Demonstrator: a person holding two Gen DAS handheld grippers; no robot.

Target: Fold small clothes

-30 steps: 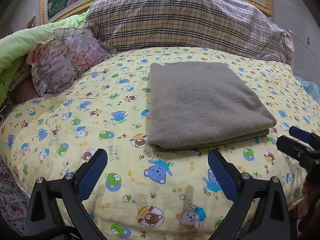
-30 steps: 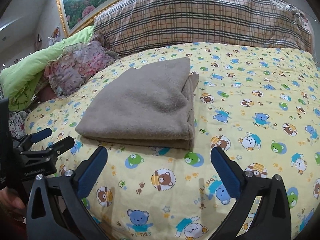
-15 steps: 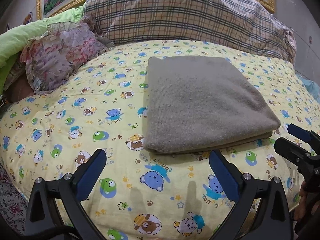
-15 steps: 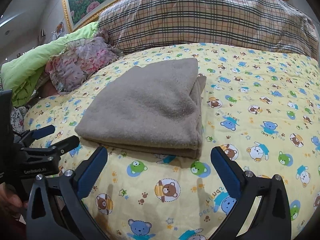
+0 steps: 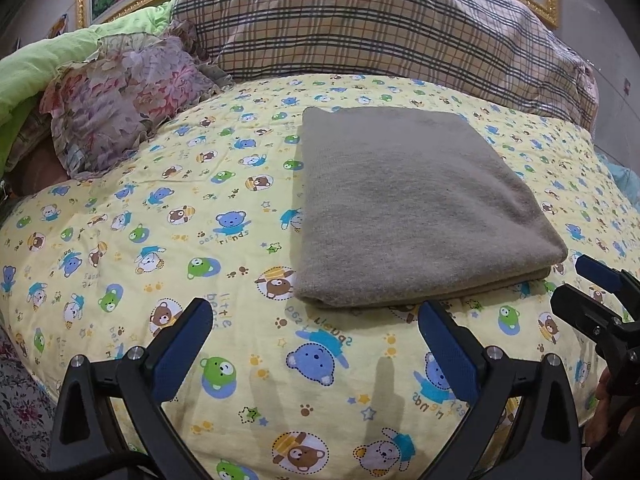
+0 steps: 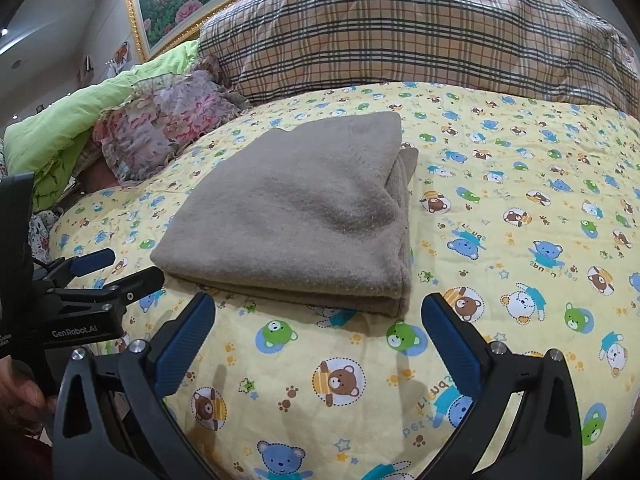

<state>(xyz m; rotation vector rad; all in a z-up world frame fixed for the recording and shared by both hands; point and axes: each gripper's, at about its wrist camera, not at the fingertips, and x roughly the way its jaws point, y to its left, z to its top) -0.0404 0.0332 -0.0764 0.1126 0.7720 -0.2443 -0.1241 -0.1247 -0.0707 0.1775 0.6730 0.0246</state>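
Note:
A grey-brown garment lies folded into a neat rectangle on the yellow bear-print quilt; in the right wrist view the same garment shows its stacked layers along the near and right edges. My left gripper hovers open just in front of the fold's near left corner, nothing between its blue pads. My right gripper is also open and empty, just short of the near right corner. Each gripper shows in the other's view: the right gripper at the right edge, the left gripper at the left.
A large plaid pillow lies across the back of the bed. A floral ruffled cushion and a lime-green blanket sit at the back left. A gold-framed picture hangs behind. The quilt drops off at the near edge.
Both grippers have edged forward toward the folded garment, which looms slightly larger. The garment itself has not moved, and both grippers stay open.

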